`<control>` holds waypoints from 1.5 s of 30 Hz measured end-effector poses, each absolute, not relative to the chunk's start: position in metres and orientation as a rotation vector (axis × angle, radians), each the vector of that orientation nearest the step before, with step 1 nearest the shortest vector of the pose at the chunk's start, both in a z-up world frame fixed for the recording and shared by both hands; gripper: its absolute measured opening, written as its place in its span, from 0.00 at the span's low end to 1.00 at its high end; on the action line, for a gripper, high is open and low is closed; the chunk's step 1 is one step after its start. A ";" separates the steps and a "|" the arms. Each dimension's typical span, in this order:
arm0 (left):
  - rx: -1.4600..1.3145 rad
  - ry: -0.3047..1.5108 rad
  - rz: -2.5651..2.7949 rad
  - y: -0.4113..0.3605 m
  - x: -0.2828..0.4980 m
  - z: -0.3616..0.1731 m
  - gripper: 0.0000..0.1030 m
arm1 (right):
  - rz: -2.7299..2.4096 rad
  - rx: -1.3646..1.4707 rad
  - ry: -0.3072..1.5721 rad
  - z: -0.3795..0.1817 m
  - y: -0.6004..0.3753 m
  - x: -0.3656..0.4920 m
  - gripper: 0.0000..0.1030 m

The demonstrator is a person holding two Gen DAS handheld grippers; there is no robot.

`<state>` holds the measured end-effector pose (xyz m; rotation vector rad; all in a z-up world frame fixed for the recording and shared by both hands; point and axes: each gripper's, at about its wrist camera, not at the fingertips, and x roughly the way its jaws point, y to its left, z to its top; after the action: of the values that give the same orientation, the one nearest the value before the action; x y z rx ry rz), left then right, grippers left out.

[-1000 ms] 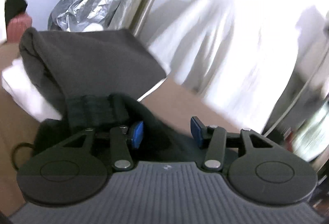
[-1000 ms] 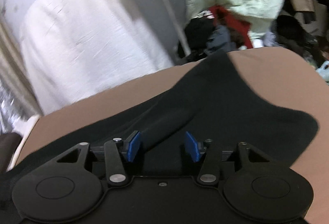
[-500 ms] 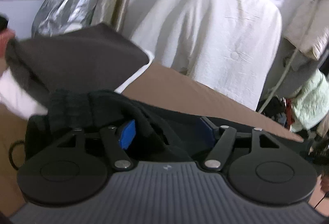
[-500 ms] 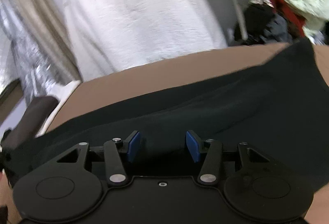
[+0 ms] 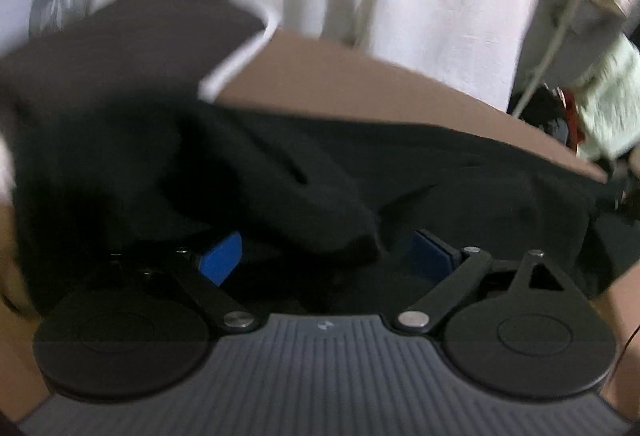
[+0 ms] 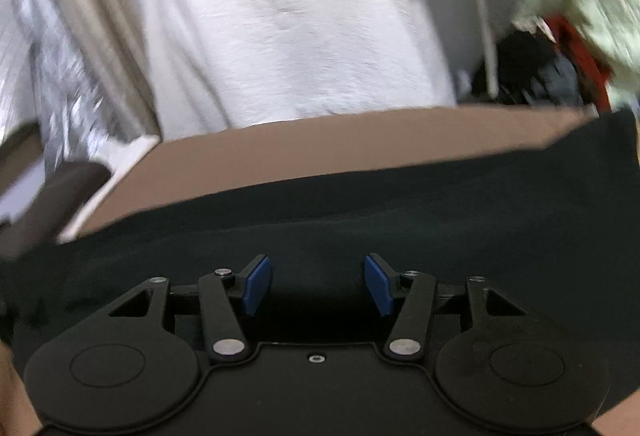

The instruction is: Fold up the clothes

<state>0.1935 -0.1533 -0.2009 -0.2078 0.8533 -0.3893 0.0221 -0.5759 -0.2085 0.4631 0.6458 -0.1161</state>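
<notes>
A black garment (image 5: 460, 176) lies across the brown table (image 5: 340, 76); it also shows in the right wrist view (image 6: 400, 212). My left gripper (image 5: 326, 256) is open wide, with a bunched fold of the black cloth (image 5: 304, 212) lying loose between the blue pads (image 5: 222, 256). My right gripper (image 6: 318, 284) is open over the flat black cloth, its blue pads (image 6: 258, 284) apart and holding nothing.
A folded dark grey garment (image 5: 132, 48) on white cloth lies at the table's far left. A white draped sheet (image 6: 288, 20) hangs behind the table. A silver plastic bag (image 6: 60, 76) is at left. A pile of clothes (image 6: 560, 48) is at right.
The left gripper's jaws have opened wider and the black cloth fold has slumped between them. Both views have swung and blurred; the right gripper stays open over the cloth.
</notes>
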 end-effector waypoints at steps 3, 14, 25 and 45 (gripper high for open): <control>-0.278 0.877 -0.304 -0.148 0.220 -0.207 0.48 | -0.181 0.629 0.645 -0.211 -0.607 0.030 0.69; -0.162 0.744 -0.233 -0.171 0.222 -0.175 0.14 | -0.546 0.596 0.729 -0.237 -0.659 0.093 0.02; -0.341 0.852 -0.166 -0.168 0.311 -0.198 0.14 | -0.427 0.536 0.701 -0.202 -0.701 0.090 0.39; -0.279 0.812 -0.229 -0.171 0.295 -0.202 0.12 | -0.685 0.563 0.635 -0.243 -0.669 0.077 0.04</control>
<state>0.2952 -0.1707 -0.2017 -0.2785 0.8119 -0.2287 0.0767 -0.6695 -0.2427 0.5633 0.6354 -0.6849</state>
